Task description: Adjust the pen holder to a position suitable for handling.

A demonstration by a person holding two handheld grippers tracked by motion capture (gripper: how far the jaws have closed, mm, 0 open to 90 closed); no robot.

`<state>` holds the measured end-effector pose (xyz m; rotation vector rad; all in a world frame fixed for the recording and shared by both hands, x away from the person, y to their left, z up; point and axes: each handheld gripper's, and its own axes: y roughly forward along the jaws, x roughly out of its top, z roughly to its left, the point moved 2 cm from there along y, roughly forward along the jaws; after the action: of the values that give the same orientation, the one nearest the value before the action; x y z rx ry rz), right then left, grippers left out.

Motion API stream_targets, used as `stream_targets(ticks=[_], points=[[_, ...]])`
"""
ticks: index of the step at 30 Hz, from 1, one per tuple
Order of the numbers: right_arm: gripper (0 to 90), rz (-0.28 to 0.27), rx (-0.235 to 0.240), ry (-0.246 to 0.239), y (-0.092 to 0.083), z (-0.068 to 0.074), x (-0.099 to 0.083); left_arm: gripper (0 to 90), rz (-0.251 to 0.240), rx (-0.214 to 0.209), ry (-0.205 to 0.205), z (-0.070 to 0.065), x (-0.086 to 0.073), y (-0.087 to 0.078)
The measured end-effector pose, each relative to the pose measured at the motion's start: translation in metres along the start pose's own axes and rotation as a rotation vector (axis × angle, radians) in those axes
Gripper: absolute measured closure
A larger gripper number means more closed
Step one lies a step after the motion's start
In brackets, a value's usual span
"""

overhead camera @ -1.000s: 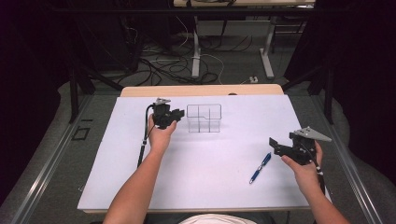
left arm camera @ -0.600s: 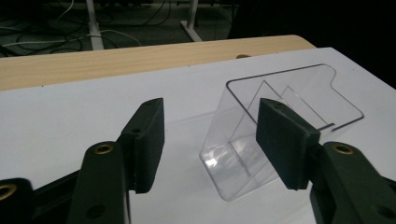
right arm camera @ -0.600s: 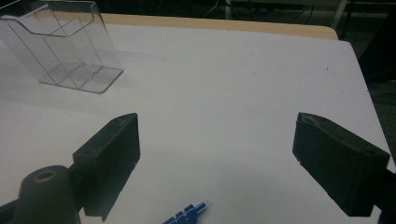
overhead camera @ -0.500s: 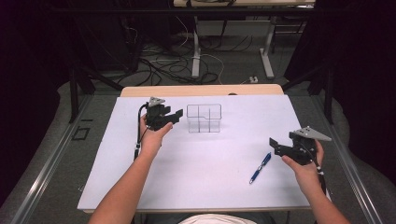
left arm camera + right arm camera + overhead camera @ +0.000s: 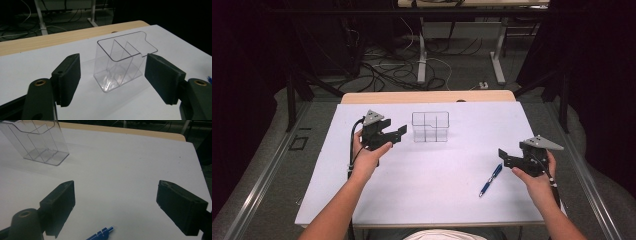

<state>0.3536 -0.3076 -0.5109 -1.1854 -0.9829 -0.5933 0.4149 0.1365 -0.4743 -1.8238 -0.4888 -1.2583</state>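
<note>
Pen near right looks light, stiff, slippery; pinch mid-barrel. Right gripper wide, empty; left gripper, just opened, faces organizer.

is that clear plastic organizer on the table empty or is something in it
Empty. The clear organizer stands upright on the white table, and its dividers and floor show through with nothing inside. The blue pen lies apart from it.

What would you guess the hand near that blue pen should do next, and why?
Probably lower the right gripper onto the blue pen and close on it. Its fingers stand open and empty with the pen lying just below, while the clear divided holder stands empty farther back.
</note>
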Motion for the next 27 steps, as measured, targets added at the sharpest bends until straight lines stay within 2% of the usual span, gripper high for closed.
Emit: stream_targets(ticks=[2,3,8,10,13,17,20,24,27], points=[[15.0,-0.003,0.006,-0.010,0.000,0.000,0.000,22.6,-0.001,-0.002,0.007,-0.002,-0.005,-0.006],[15.0,0.001,0.013,-0.015,0.001,0.001,0.000,17.8,-0.008,-0.005,0.002,-0.003,-0.008,-0.009],[15.0,0.007,0.033,-0.021,0.002,0.003,-0.001,13.8,-0.002,0.006,0.008,-0.001,-0.020,-0.019],[15.0,0.005,0.033,-0.041,0.003,0.003,-0.001,8.9,-0.001,0.008,0.006,0.000,-0.024,-0.023],[15.0,0.010,0.047,-0.055,0.003,0.005,-0.001,0.0,0.020,0.022,0.033,0.000,-0.031,-0.028],[15.0,0.013,0.056,-0.059,0.004,0.006,-0.001,0.1,0.012,0.027,-0.006,-0.001,-0.038,-0.034],[15.0,0.018,0.057,-0.066,0.004,0.007,-0.001,0.1,0.010,0.044,-0.006,0.000,-0.042,-0.039],[15.0,0.017,0.056,-0.070,0.004,0.007,-0.001,0.1,0.005,0.038,-0.028,0.003,-0.048,-0.046],[15.0,0.024,0.059,-0.075,0.005,0.006,-0.002,0.1,0.012,0.033,-0.030,0.004,-0.052,-0.051]])
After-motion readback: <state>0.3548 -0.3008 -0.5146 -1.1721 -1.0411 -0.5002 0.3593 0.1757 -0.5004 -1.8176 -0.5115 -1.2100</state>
